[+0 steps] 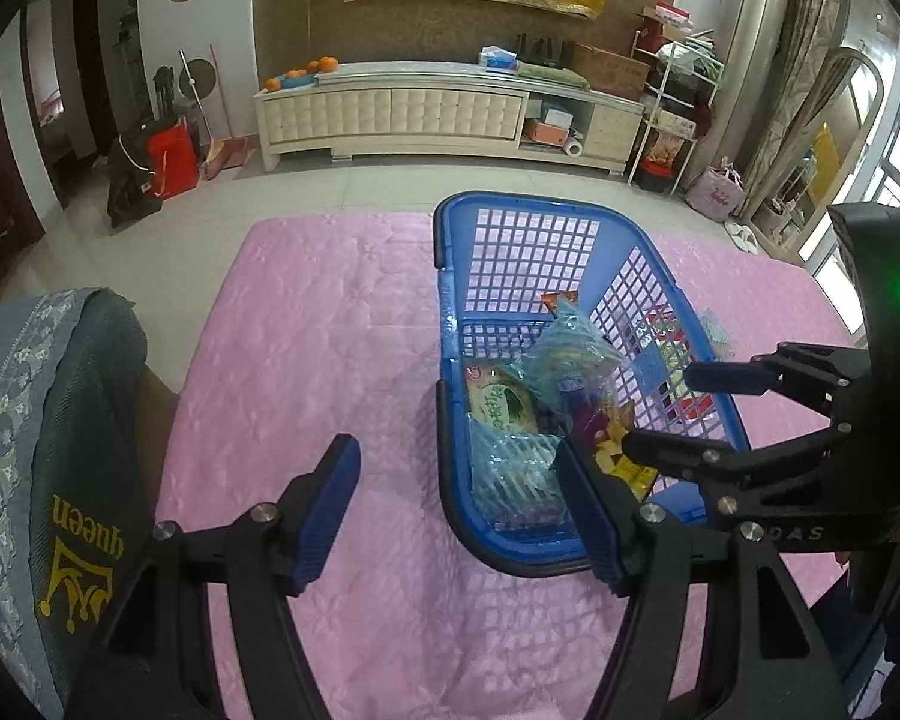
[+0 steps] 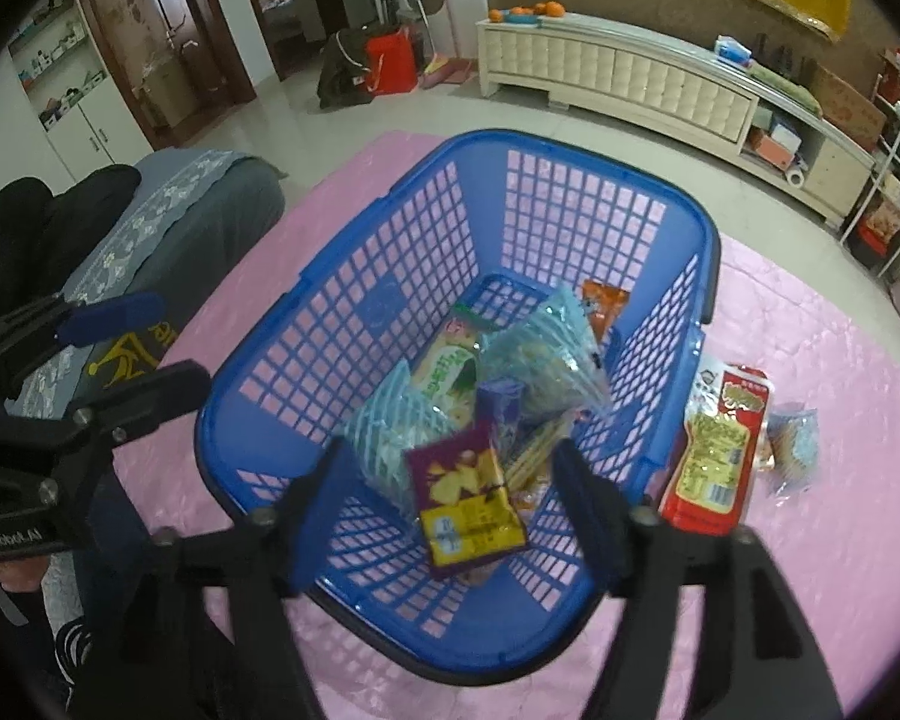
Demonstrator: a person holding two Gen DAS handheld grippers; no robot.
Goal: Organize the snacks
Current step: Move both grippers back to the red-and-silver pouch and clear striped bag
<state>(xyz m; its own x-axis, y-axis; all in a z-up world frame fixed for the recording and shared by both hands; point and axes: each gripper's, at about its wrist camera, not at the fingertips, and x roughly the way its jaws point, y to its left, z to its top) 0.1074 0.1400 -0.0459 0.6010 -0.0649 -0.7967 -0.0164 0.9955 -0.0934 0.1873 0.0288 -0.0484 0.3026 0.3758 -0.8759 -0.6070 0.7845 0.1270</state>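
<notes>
While a pink quilted cloth (image 2: 810,570) covers the whole work surface, a blue lattice basket (image 2: 354,324) stands on it with its long axis running away from both cameras toward the cream cabinet (image 1: 390,108) at the far wall. Beside the cloth on the left sits a grey cushion (image 1: 60,420) with a yellow crown and the word "queen".

Inside the basket lies a heap of snack packets at the near end: a clear blue-striped bag (image 2: 546,354) propped up on its edge, a green-and-white packet (image 2: 444,372) behind it lying along the basket's length, and an orange packet (image 2: 606,306) against the far right wall. On top — nearest the right wrist camera — is a purple-and-yellow chip packet (image 2: 468,498), tilted, its long axis pointing roughly away from the camera.

Outside the basket, just beside its right wall, a red-and-yellow packet (image 2: 720,450) lies flat on the cloth, lengthwise toward the cabinet, with a small pale-blue packet (image 2: 798,444) next to it.

The right gripper (image 2: 450,504) hangs over the basket's near end with its jaws wide apart; the chip packet lies between them, clear of both pads. The left gripper (image 1: 456,510) is spread wide too — holding nothing, one finger (image 1: 324,510) above the cloth, the other above the basket's near corner.
</notes>
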